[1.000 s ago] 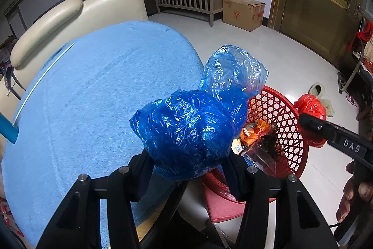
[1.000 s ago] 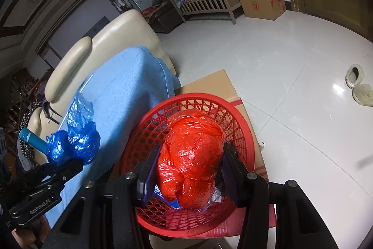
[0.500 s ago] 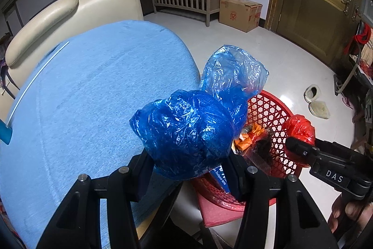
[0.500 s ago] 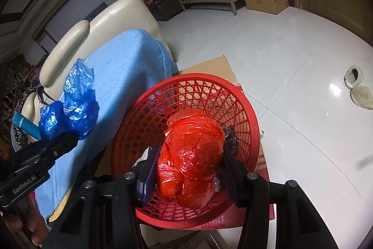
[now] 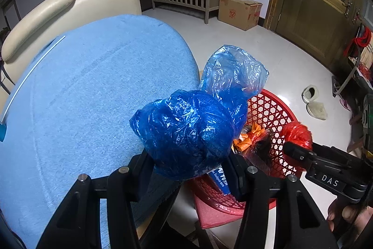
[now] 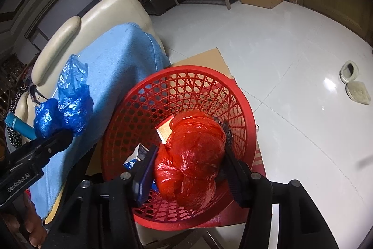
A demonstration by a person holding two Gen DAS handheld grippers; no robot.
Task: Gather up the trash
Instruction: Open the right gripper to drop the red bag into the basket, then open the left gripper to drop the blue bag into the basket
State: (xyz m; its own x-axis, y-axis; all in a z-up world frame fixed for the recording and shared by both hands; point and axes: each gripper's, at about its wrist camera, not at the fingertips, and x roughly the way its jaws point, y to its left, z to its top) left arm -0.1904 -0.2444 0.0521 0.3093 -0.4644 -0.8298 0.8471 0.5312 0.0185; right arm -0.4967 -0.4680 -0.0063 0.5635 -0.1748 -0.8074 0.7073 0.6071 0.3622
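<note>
**Meanwhile: both bags at the basket rim**

Left gripper (image 5: 188, 169) is clenched on the blue bag (image 5: 186, 134), held over the blue-covered desk (image 5: 93, 85) edge, just beside the red basket (image 6: 186, 90). Right gripper (image 6: 186, 169) is over the basket's inside; its jaws are opening with the red bag (image 6: 193, 155) between them, the left pad seemingly just clear of it. White floor (image 6: 291, 50) beyond the basket lies open. Basket's near rim is cut off behind the gripper bodies. Scraps under the red bag are hard to identify.
</note>
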